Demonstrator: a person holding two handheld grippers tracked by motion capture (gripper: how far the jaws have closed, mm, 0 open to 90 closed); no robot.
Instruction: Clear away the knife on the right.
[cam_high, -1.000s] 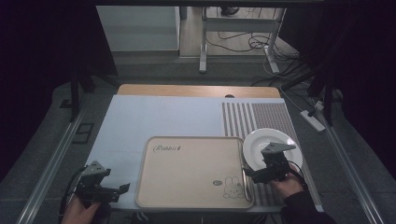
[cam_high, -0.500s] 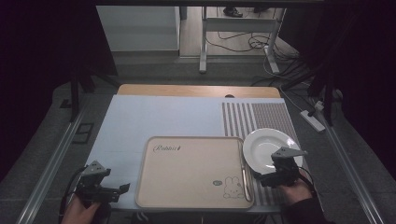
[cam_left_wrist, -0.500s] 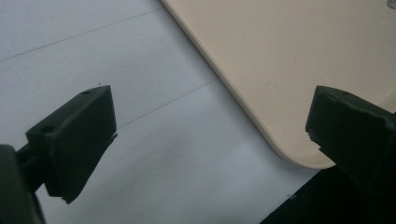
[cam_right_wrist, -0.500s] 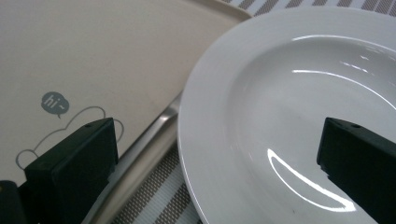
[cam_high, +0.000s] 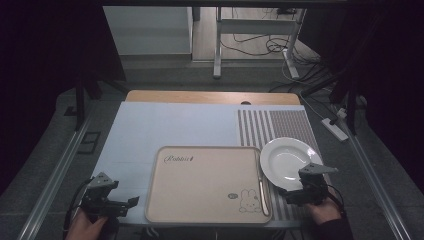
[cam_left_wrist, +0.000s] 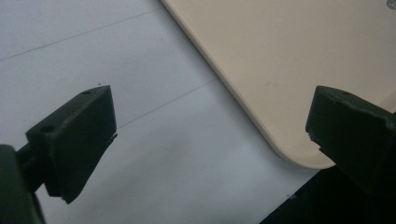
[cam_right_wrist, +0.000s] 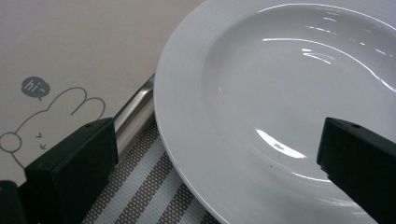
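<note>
White round ceramic plate (cam_high: 288, 161) sits right of centre in the high view, on the grey-and-white striped placemat (cam_high: 280, 127), its left rim just beside the right edge of the beige rectangular tray (cam_high: 207, 182). In the right gripper view the plate (cam_right_wrist: 289, 102) takes up the upper right, glossy, nothing on it. A slim silver metal utensil handle (cam_right_wrist: 135, 114) lies between the plate rim and the tray (cam_right_wrist: 84, 46); what kind of utensil, can't tell. Tray has a rabbit drawing with a "hi~" bubble (cam_right_wrist: 35, 87) at its lower right corner and script lettering at upper left.

Right gripper (cam_high: 295, 192), lower right of the high view, held in a hand (cam_high: 322, 211), sits at the plate's near rim. Jaws spread wide, gripping nothing; whether either touches the plate, can't tell.

Left gripper (cam_high: 122, 204), lower left of the high view, held in a hand (cam_high: 85, 227), rests over the pale blue table mat (cam_high: 175, 125) just beside the tray's lower left corner. In the left gripper view its jaws are wide apart, nothing between them, rounded tray corner (cam_left_wrist: 289, 84) at upper right.
</note>
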